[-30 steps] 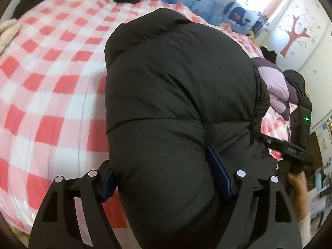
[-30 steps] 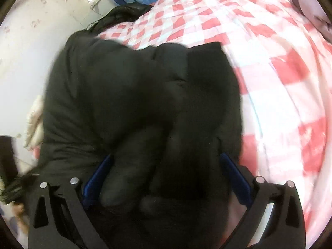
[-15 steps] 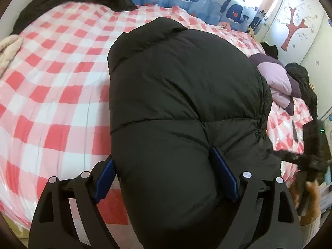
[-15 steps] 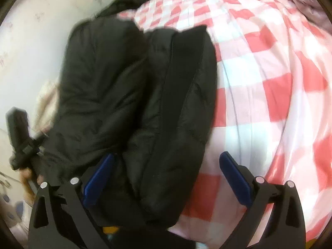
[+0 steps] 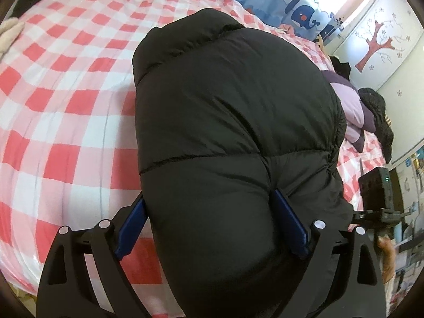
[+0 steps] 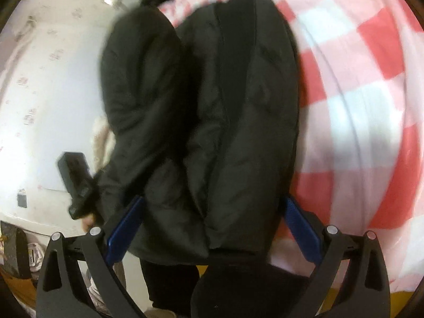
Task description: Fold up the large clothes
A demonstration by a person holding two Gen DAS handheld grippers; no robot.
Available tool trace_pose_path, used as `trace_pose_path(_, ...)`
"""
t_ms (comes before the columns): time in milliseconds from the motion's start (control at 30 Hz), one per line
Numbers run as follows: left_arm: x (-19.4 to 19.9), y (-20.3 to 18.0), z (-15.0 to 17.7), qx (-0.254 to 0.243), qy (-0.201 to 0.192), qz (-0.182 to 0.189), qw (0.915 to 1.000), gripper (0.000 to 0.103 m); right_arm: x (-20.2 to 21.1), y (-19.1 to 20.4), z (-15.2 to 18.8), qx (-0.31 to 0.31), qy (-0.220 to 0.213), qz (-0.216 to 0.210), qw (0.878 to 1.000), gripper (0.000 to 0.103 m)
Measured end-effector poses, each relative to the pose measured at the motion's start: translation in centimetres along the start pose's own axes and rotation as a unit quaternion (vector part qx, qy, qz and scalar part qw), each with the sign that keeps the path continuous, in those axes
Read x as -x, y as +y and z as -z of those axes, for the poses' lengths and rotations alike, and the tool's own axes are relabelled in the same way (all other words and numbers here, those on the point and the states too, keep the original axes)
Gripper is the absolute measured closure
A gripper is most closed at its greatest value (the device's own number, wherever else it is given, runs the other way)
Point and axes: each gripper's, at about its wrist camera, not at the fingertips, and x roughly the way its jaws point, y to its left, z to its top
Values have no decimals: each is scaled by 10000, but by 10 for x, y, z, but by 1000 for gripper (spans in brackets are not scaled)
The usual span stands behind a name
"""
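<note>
Left wrist view: the black puffer jacket (image 5: pixel 228 122) is gripped at its near edge by both grippers' jaws – left gripper (image 5: pixel 209 225), right gripper (image 6: pixel 212 225) – bunched over the checked bed (image 5: pixel 61 106), seemingly for folding

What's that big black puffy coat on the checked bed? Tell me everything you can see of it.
The black puffy quilted jacket looks like a matte, down-filled winter coat with stitched seams between swollen panels. It is bundled into a thick folded mass lying on the red-and-white checked bedsheet. The left gripper has its blue fingers pressed against both sides of the near end. The right wrist view, blurred, shows two padded lobes side by side with the right gripper straddling them, its near edge hanging past the bed's edge.
</note>
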Motion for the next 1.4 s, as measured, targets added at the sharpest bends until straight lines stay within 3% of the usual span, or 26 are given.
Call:
trace_pose_path(100, -5, 3, -3, 88, 50, 85, 9999, 15, 6, -5, 6, -138, -101, 44, 9998, 6)
trace_pose_path(300, -8, -15, -4, -356, 50, -80, 9993, 15, -3, -21, -1, -470, 17, -716, 9963, 6)
trace_pose_path(433, -13, -10, -7, -188, 82, 31, 9998, 15, 7, -43, -5, -817, -265, -1156, 9896, 6)
trace_pose_path(600, 20, -33, -7, -650, -847, -372, 9936, 38, -10, -23, -9, -339, -126, -973, 9946, 5)
trace_pose_path(733, 55, -28, -18, -864, -1477, -865, 9814, 42, -12, 22, -33, 356, -435, -1027, 9931, 5)
trace_pose_path(900, 93, 27, -26, -628, -2014, -1391, 9676, 42, -43, 94, -68, 1223, -509, -1360, 9818, 5)
trace_pose_path(967, 84, 67, -24, -566, -1806, -1656, 9679, 39, -69, 114, -73, 1612, -320, -1194, 9792, 5)
trace_pose_path(1033, 59, 113, -23, -78, -1052, -1711, 9796, 32, -106, 115, -74, 1664, 99, -616, 9841, 5)
trace_pose_path(1100, 56, 152, -15, 582, -847, -1367, 9853, 27, -144, 95, -67, 1541, 614, 114, 9861, 5)
trace_pose_path(1133, 60, 163, -12, 789, -828, -1094, 9874, 26, -153, 83, -63, 1439, 759, 210, 9864, 5)
trace_pose_path(1200, 73, 174, -8, 1000, -960, -864, 9866, 21, -147, 61, -58, 1221, 822, -38, 9891, 5)
trace_pose_path(1267, 91, 167, -9, 857, -1347, -1158, 9804, 21, -125, 54, -57, 1212, 652, -98, 9904, 5)
trace_pose_path(1333, 102, 149, -12, 632, -1744, -1616, 9693, 20, -94, 61, -57, 1445, 168, 122, 9893, 5)
trace_pose_path(1400, 111, 127, -23, 376, -2142, -1748, 9603, 19, -63, 79, -58, 1800, -487, 318, 9819, 5)
